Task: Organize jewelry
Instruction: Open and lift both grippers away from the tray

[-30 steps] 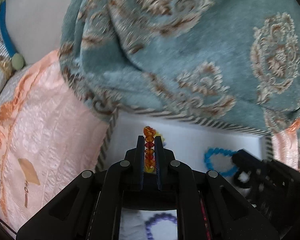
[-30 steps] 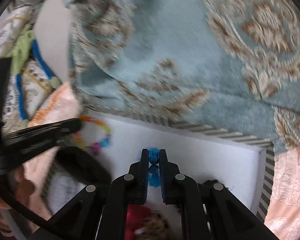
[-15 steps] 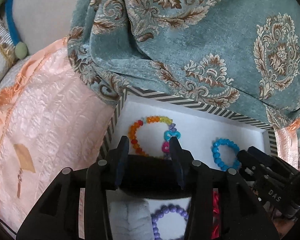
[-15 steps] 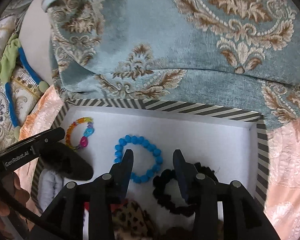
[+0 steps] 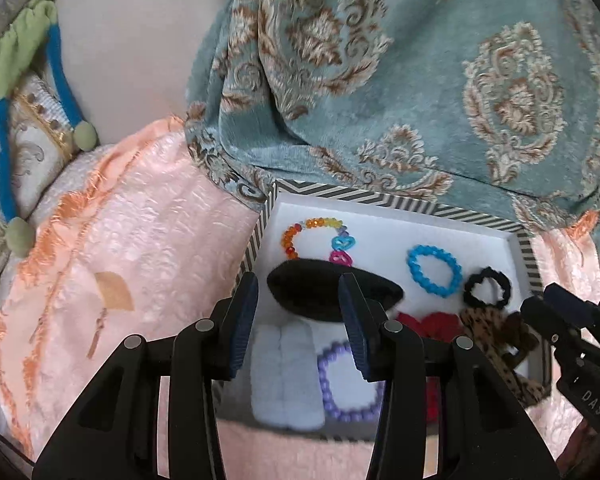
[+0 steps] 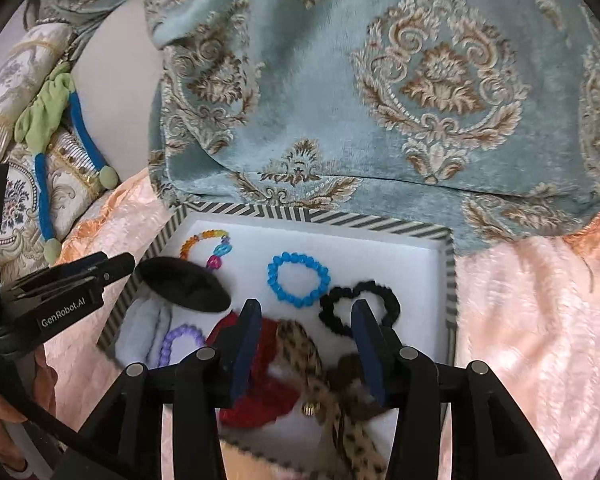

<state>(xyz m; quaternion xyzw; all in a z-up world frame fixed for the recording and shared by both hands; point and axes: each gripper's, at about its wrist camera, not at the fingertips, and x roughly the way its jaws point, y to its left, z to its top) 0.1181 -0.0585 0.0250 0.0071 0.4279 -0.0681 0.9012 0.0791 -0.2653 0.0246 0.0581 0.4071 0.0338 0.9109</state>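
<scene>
- My left gripper (image 6: pixel 116 270) reads "GenRobot.AI"; my right gripper (image 5: pixel 556 304) shows "DAS".
- Both jaws, just opened, stand spread and empty.
- The rainbow bracelet (image 5: pixel 318 238) and blue bracelet (image 6: pixel 298 278), pinched earlier, now lie in the striped box (image 6: pixel 312 216).

One tray (image 6: pixel 380 222). Three bead bracelets: rainbow (image 6: pixel 210 248), blue (image 6: pixel 298 279), purple (image 6: pixel 178 342). Three scrunchies: black (image 6: pixel 360 306), red (image 6: pixel 260 404), leopard (image 6: pixel 300 348). One black oval pad (image 6: pixel 184 285). One pale blue roll (image 5: pixel 286 376). Two tools: left (image 5: pixel 298 320), right (image 6: pixel 304 344).
</scene>
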